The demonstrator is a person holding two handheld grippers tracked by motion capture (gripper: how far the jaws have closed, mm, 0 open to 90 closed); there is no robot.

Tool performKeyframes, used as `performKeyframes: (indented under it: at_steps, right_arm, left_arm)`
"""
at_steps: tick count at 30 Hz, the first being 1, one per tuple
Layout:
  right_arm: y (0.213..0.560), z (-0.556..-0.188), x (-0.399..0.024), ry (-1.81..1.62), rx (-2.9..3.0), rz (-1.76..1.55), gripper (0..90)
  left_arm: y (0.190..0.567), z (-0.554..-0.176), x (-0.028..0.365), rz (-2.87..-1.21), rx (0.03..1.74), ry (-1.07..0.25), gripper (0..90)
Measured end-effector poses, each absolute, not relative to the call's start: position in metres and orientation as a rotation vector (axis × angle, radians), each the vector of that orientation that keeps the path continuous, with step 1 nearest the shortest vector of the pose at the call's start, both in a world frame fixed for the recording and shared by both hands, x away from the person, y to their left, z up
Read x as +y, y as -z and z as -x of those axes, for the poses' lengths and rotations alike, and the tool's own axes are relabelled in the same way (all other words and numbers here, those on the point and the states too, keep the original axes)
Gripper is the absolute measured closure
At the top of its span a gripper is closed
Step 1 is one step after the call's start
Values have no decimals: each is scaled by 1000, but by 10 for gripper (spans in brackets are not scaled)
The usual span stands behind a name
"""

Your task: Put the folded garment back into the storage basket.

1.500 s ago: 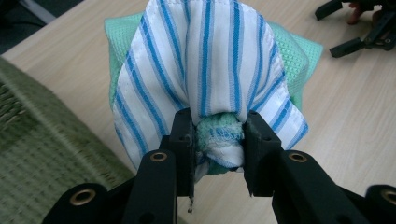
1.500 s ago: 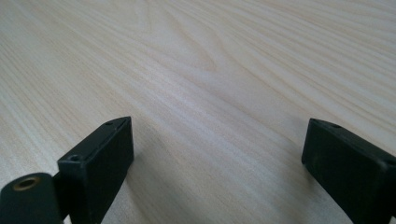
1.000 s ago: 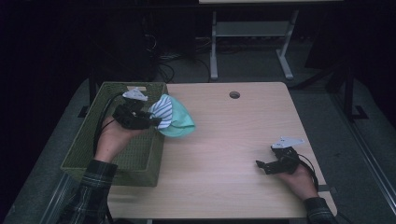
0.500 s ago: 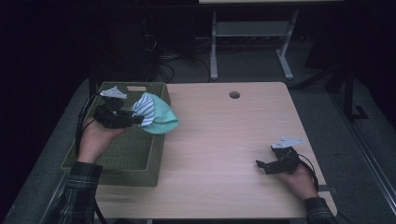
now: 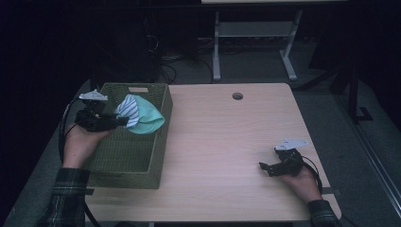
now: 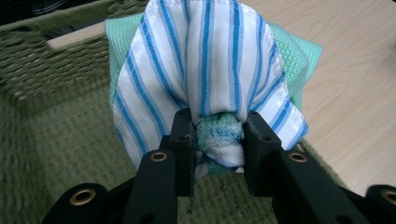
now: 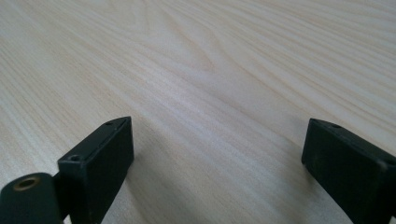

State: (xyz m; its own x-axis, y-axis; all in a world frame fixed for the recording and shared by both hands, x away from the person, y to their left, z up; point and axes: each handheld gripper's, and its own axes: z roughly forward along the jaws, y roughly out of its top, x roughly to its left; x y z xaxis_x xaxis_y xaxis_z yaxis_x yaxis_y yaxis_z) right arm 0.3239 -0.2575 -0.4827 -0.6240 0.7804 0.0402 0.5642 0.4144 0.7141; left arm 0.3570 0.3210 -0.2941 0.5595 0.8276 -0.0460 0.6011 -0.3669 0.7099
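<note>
My left gripper (image 5: 120, 122) (image 6: 218, 140) is shut on a bunched cloth bundle (image 5: 140, 115) (image 6: 210, 70), a white towel with blue stripes wrapped with a mint green one. The bundle hangs above the inside of the green woven basket (image 5: 118, 165) (image 6: 42, 79) at the table's left, near its right wall. My right gripper (image 5: 265, 168) (image 7: 215, 163) rests on the wooden table (image 5: 227, 142) at the front right, jaws wide apart with bare wood between them.
The light wooden table (image 7: 210, 56) has a round cable hole (image 5: 237, 96) at its back edge. A white metal frame (image 5: 255, 33) stands on the dark floor behind the table. The basket takes up the table's left edge.
My left gripper has carried the cloth bundle leftward, from over the basket's right rim to above the basket's inside. The right gripper has stayed still.
</note>
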Motion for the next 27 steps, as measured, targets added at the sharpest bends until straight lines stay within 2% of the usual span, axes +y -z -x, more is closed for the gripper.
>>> performKeyframes:
  at_steps: [12,27]
  right_arm:
    - [483,-324,-258,-1025,2375,-1167,87]
    - [483,-324,-258,-1026,2375,-1167,87]
  left_arm:
    - [311,-358,345,-2082,1240,-439,680]
    - [342,-366,340,-2090,1266,-392,679]
